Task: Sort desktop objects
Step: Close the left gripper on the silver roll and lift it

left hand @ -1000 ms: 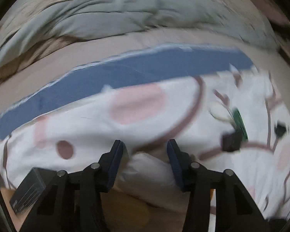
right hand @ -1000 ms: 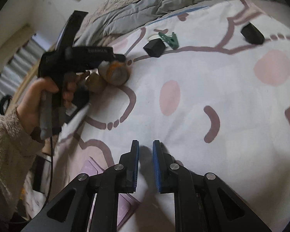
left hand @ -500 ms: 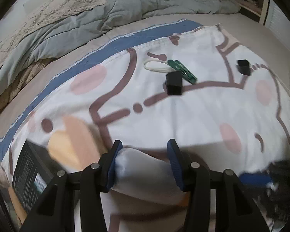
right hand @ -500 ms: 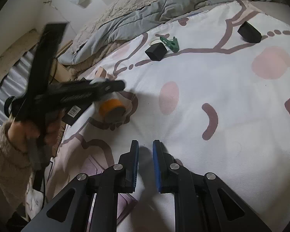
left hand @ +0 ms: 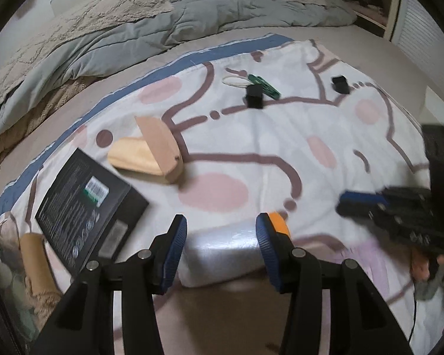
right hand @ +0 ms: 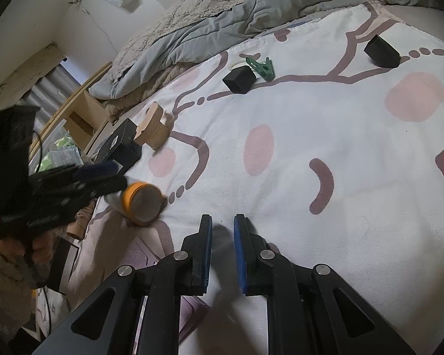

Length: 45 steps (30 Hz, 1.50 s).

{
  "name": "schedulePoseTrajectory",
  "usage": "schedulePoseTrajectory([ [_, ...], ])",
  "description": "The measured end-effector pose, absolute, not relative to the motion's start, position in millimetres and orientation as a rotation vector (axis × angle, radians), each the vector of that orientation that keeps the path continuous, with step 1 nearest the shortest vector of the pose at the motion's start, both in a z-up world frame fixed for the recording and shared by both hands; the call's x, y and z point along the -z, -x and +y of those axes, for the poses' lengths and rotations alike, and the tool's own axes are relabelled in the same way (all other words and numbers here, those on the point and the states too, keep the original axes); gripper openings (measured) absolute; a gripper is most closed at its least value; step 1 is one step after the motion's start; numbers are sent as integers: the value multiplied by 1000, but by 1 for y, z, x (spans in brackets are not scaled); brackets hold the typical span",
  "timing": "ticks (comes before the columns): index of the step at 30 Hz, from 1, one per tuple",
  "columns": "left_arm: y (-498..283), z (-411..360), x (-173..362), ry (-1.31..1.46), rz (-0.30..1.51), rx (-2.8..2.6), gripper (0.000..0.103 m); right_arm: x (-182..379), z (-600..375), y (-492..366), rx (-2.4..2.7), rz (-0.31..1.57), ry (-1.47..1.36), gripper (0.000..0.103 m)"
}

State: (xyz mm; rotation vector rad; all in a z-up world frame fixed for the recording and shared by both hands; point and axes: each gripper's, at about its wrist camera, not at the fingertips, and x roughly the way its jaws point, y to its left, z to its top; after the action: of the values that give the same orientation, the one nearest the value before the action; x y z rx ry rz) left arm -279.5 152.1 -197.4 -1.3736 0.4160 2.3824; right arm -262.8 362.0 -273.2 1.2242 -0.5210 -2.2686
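My left gripper [left hand: 222, 245] is shut on a white cylinder with an orange end [left hand: 222, 251], low over the near edge of the cartoon-print bedsheet [left hand: 251, 136]. In the right wrist view the cylinder's orange rim [right hand: 142, 198] shows at the left, held by the left gripper [right hand: 103, 180]. My right gripper [right hand: 223, 248] is empty with its jaws nearly closed, over the sheet. Two black blocks [right hand: 240, 79] [right hand: 381, 50], a green clip [right hand: 262, 66], a wooden piece [right hand: 152, 128] and a black box [right hand: 118, 148] lie on the sheet.
A grey duvet [left hand: 162, 23] is bunched at the far side of the bed. A white loop [left hand: 235, 81] lies beside the green clip [left hand: 265, 85]. The black box [left hand: 85, 207] lies flat at the left. The bed edge and floor clutter [right hand: 62, 151] are at the left.
My left gripper has swung round with the cylinder and moved down toward the sheet's near edge. My right gripper has stayed in place.
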Motion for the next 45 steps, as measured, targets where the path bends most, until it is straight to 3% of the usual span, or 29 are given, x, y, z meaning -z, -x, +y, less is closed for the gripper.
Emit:
schedulePoseTrajectory([
  [6,241,143,190,1351,466,-2381,48,273,362,262,2271,-515,-1223,15],
  [9,228,139,171,1158,486,-2501,49,273,363,262,2274,-506,-1224,15],
  [15,273,152,165,1143,358,-2559,49,269,356,259,2311,-435,-1231,15],
  [17,288,160,175,1161,392,-2578,49,267,352,257,2334,-388,-1232,15],
  [21,306,160,206,1251,457,-2583,49,260,333,249,2420,-178,-1234,15],
  [24,296,145,218,1291,408,-2554,49,256,318,240,2462,-10,-1217,15],
  [41,210,125,200,1232,300,-2405,49,251,271,153,2298,504,-1051,16],
  [45,187,128,213,1271,437,-2354,63,250,264,136,2251,554,-1027,16],
])
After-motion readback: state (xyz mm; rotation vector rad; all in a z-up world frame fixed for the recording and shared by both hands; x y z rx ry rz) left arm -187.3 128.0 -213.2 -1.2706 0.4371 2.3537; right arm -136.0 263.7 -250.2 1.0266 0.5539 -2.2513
